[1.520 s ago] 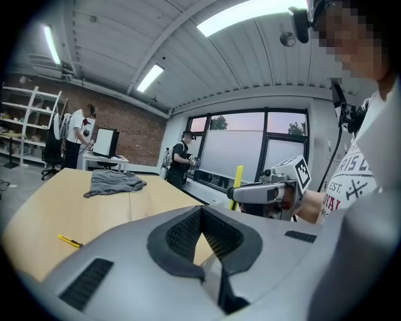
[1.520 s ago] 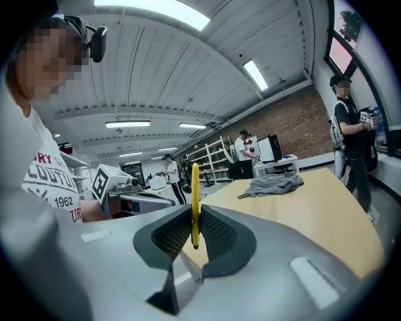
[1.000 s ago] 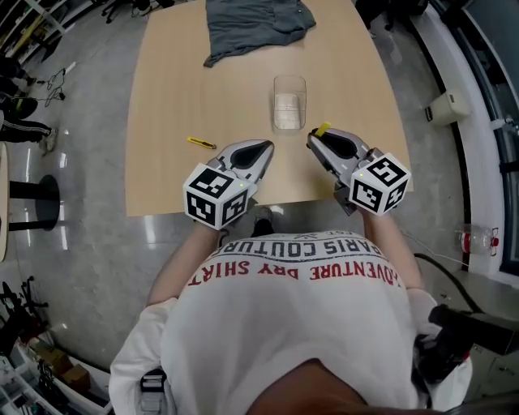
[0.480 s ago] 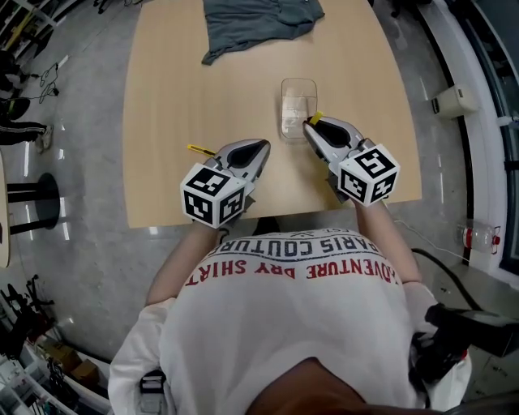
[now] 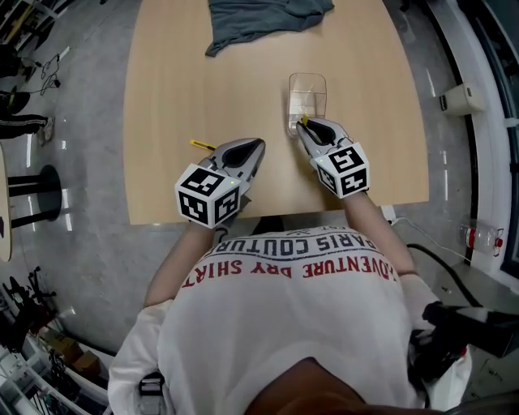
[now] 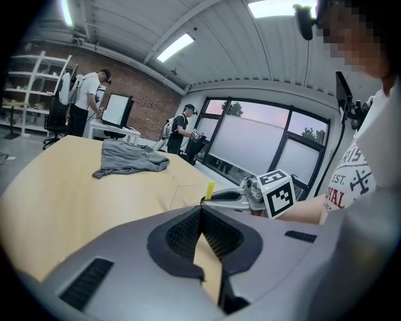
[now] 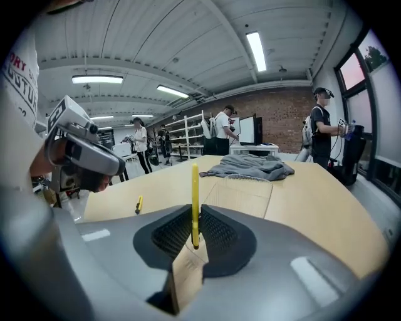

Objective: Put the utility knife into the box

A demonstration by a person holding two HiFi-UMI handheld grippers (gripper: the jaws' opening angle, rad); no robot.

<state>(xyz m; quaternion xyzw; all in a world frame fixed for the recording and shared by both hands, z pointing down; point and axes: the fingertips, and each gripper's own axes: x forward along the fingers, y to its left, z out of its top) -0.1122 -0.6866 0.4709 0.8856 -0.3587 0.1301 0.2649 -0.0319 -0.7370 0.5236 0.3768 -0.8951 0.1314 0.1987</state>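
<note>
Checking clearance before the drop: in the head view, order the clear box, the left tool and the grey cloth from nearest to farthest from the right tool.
1. Clear box, directly ahead of the right tool, at its tip.
2. Left tool, to its left.
3. Grey cloth, far across, beyond the box.

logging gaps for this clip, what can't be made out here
1. The utility knife: edge-on in the right gripper view. In the head view the right claw covers all but its yellow tip. Blade state unknown.
2. The clear box: near end behind that claw in the head view; contents unclear.
3. The small yellow tool: too small for detail.
4. The grey cloth: cut by the head view's top edge.
</note>
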